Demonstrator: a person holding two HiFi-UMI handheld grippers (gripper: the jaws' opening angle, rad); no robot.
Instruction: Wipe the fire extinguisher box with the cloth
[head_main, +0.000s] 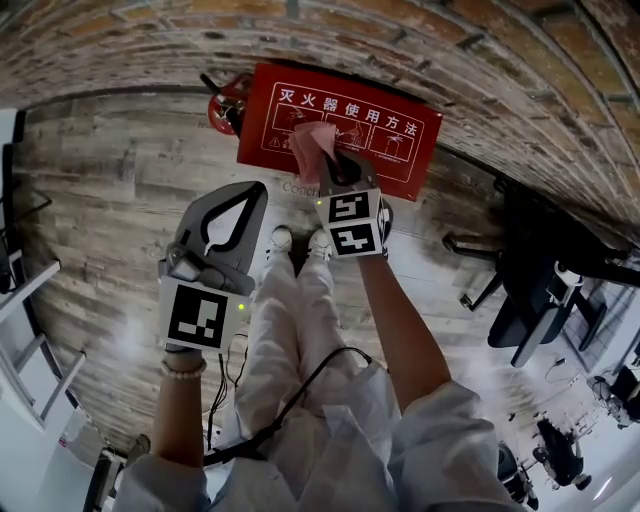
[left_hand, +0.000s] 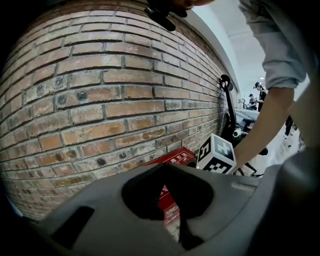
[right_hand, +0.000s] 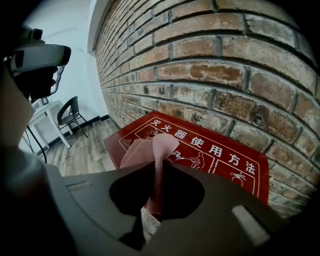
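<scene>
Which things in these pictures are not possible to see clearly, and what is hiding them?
- Head view: whether the cloth touches the box; the cloth itself and the right tongs cover that spot.
- Left gripper view: most of the box, behind the left tongs.
- Head view: the red object beside the box, too small to name.

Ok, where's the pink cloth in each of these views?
Head view: pink cloth at upper centre, bunched at the tips of the right gripper, over the red box.
Left gripper view: not in it; only a corner of the red box shows.
Right gripper view: centre, the cloth pinched between the shut jaws, in front of the box.
Shared landmark: the red box against the brick wall.
</scene>
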